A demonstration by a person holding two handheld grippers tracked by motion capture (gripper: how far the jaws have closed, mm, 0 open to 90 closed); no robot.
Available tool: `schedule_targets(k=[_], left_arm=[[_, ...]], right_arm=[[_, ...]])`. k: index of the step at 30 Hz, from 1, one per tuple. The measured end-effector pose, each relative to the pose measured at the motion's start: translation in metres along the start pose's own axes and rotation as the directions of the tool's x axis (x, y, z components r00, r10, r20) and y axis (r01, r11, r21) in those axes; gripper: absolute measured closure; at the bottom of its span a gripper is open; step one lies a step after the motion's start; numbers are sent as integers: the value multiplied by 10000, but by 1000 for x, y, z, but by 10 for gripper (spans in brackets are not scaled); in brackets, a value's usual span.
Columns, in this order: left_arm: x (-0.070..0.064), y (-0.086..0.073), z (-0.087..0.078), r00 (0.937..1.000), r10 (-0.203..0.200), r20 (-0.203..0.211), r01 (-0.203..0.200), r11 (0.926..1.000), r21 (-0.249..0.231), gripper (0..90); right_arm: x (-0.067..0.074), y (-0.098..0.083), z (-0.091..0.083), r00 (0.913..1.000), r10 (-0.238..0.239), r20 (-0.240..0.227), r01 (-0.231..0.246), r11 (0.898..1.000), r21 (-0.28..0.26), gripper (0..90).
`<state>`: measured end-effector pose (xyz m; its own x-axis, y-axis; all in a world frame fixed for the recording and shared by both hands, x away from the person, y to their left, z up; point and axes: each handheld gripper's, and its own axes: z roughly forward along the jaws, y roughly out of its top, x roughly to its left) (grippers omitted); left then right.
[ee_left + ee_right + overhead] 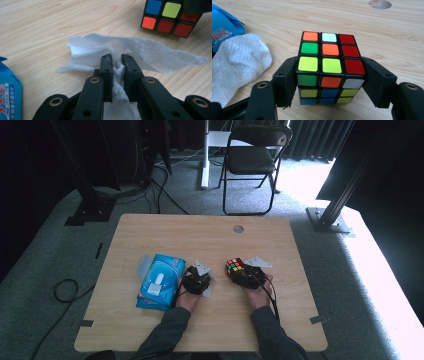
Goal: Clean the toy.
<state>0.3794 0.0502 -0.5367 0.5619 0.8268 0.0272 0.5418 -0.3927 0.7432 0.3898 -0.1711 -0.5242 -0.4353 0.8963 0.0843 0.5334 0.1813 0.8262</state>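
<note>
White tissue, a crumpled wipe, is pinched in the left tongs; the jaws are nearly together with the bunched cloth squeezed between them, and the rest fans out ahead of the tips over the wooden bench. Just to the left of those tongs lies a blue wipe pack, flat on the bench with its flap side up. The right tongs are spread wide around a cube with coloured squares, one jaw pressed against each side of it, so the cube sits gripped between them near the bench top. From above, the two tongs are side by side, near each other, with the cube just beyond the wipe. Past the bench's far edge stands a folding chair.
</note>
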Motion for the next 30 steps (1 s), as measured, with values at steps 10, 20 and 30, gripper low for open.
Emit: schedule_targets(k=[10,20,30], left_arm=[[-2,-1,-1,9998,-93,-156,96,9997,236,581],[-6,3,-18,9989,-11,-471,8,10000,-70,359],[-6,-1,-19,9984,386,-409,-360,9975,612,469]], right_arm=[[-1,0,-6,9995,-205,-224,203,9997,-102,225],[-4,6,-20,9992,-255,-294,229,9960,-860,199],[-14,8,-28,9999,60,-157,-77,9934,-1148,229]])
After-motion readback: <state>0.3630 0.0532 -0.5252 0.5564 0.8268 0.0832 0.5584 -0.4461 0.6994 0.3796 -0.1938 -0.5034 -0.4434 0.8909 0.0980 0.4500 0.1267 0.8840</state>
